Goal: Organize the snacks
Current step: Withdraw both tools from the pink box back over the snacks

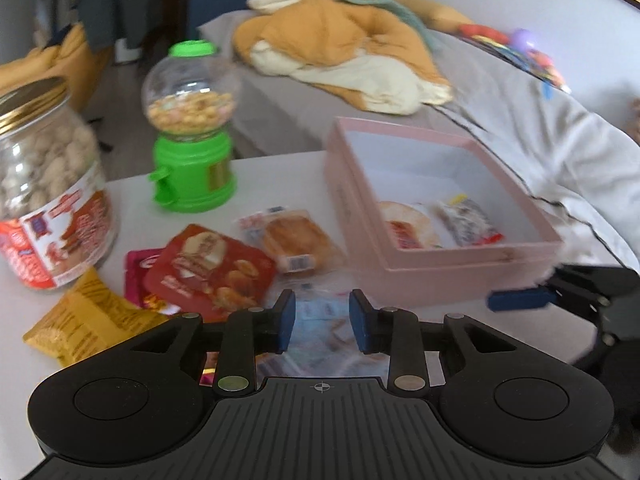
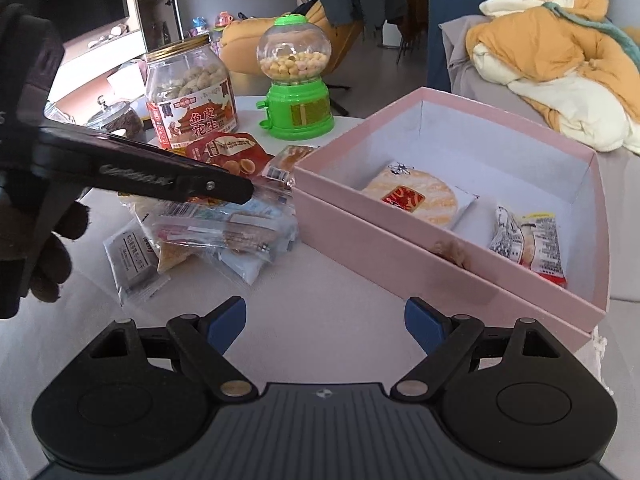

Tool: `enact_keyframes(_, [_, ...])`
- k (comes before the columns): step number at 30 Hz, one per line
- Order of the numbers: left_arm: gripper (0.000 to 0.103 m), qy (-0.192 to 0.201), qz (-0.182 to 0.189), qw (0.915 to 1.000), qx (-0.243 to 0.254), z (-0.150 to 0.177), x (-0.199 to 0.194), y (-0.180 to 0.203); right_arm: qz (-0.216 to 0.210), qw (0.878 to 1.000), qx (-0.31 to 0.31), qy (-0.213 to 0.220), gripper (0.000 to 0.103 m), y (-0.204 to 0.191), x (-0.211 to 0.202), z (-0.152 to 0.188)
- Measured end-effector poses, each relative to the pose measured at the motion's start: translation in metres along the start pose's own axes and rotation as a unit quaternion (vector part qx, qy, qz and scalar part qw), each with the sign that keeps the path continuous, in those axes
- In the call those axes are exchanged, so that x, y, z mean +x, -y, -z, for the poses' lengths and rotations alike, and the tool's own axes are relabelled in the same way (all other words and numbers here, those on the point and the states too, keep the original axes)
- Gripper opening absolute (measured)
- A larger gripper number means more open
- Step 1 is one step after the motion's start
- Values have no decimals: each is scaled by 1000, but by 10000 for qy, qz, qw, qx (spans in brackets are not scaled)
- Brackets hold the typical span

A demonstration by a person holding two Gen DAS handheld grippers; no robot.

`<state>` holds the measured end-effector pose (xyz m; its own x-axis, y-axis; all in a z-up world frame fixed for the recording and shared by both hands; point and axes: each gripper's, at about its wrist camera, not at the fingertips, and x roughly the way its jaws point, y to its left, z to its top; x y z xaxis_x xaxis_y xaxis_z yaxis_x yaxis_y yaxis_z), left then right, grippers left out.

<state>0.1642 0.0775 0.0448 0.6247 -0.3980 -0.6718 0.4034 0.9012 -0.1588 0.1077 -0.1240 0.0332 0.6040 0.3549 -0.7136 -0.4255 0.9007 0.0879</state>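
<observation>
Left claw (image 1: 322,320) is held part-open over the clear packets (image 2: 224,228) heaped on the counter (image 2: 328,280), nothing yet gripped; right claw (image 2: 325,322) is spread wide and empty just before the pink box (image 2: 400,264), where a round cracker pack (image 2: 416,196) and a small wrapped snack (image 2: 528,240) are already laid. A slip is judged likely, since the slick overlapped wrappers may be pinched several at once or dragged. The heap's contents are shown only by the right wrist view; the yellow packet (image 1: 80,320) is seen only from the left.

Both wrist views low over table, facing pink box (image 1: 472,256), shared.
</observation>
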Motion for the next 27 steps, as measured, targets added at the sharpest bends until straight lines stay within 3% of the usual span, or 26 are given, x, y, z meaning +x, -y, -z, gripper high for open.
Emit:
enact_keyframes(7, [36, -196, -87, 9971, 727, 8, 5, 22, 27, 9999, 141, -5, 87, 8, -2, 2])
enact_keyframes(17, [37, -224, -231, 9921, 1214, 12, 9, 37, 104, 9997, 208, -48, 87, 16, -3, 8])
enact_keyframes(24, [38, -188, -389, 9897, 1362, 17, 7, 44, 97, 9993, 357, -58, 87, 20, -6, 10])
enact_keyframes(27, [43, -131, -467, 9905, 1286, 19, 6, 41, 108, 9992, 369, -68, 87, 20, -7, 13])
